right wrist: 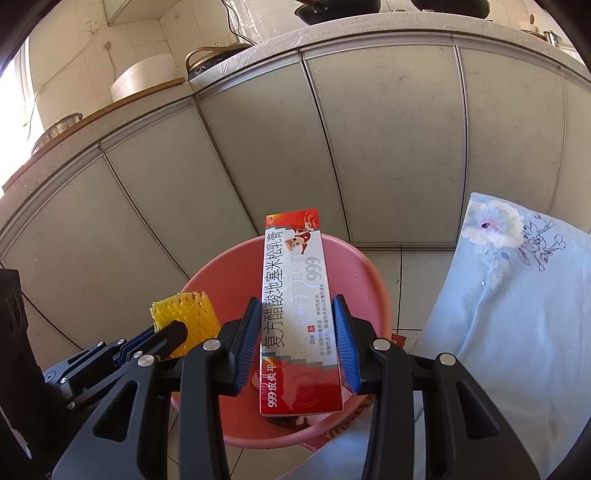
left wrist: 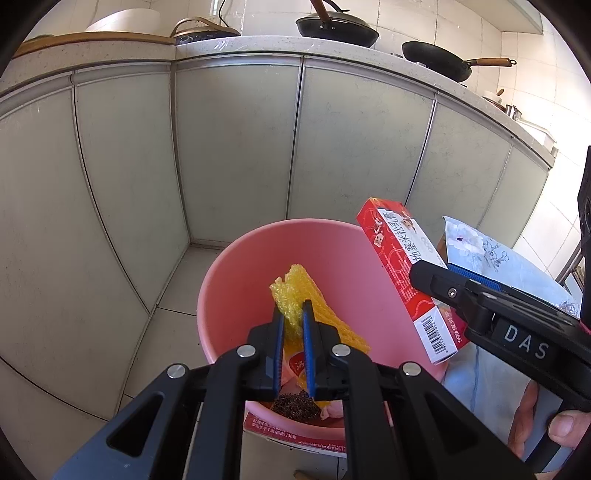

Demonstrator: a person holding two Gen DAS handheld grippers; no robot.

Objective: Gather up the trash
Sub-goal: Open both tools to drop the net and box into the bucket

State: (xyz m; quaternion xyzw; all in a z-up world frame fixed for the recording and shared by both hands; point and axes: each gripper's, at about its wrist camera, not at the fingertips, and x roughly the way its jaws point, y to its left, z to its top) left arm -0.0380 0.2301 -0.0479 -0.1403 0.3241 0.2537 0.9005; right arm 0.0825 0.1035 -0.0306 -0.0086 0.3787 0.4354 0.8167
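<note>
a pink basin [left wrist: 236,280] is seen on the tiled floor [left wrist: 177,291] in front of pale cabinet doors [left wrist: 236,147], and both tools are held over it. the left hand-held gripper [left wrist: 293,314] is closed on a piece of yellow foam netting [left wrist: 295,291], which is pinched between the blue pads [left wrist: 279,332] and hangs above the inside of the basin; in the right wrist view the same netting [right wrist: 184,314] is seen sticking up beside the basin's left rim [right wrist: 192,284]. the right hand-held gripper [right wrist: 295,314] is clamped on a red and white medicine box [right wrist: 295,295], held by its long sides with the printed face upward and its far end reaching over the basin. from the left wrist view the box [left wrist: 402,273] is seen tilted above the basin's right rim. dark crumbs [left wrist: 295,404] and some wrappers lie at the bottom of the basin. a pale blue floral cloth [right wrist: 517,302] lies to the right of the basin. on the worktop [left wrist: 258,46] above the cabinets, two dark woks [left wrist: 338,29] are seen.
</note>
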